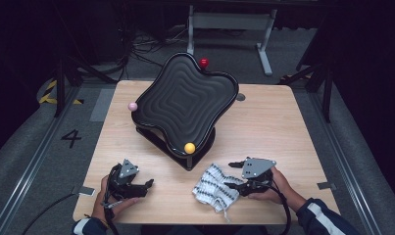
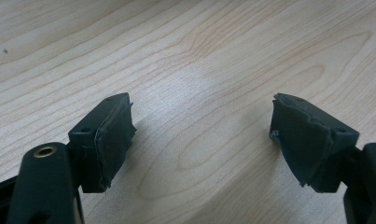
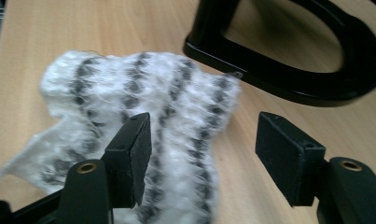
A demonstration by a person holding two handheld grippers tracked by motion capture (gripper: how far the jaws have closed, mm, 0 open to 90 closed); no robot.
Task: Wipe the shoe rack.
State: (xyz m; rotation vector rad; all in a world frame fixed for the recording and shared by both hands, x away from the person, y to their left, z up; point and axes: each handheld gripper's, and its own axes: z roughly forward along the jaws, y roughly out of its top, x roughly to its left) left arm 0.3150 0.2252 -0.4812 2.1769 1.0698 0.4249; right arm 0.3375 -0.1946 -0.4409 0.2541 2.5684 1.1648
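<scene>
A white fuzzy cloth with dark grey stripes lies crumpled on the wooden table near the front edge. My right gripper hovers at its right side, pointing left, jaws open. In the right gripper view the cloth spreads under and beyond the left jaw, and neither pad of the right gripper presses on it. My left gripper rests low at the front left, open. Its left gripper view has the open left gripper over bare wood, with nothing between the jaws.
A black wavy tray stands tilted on a black stand mid-table. A yellow ball sits at its low front rim, a pink ball at its left edge, a red ball at the back. Dark floor and cables surround the table.
</scene>
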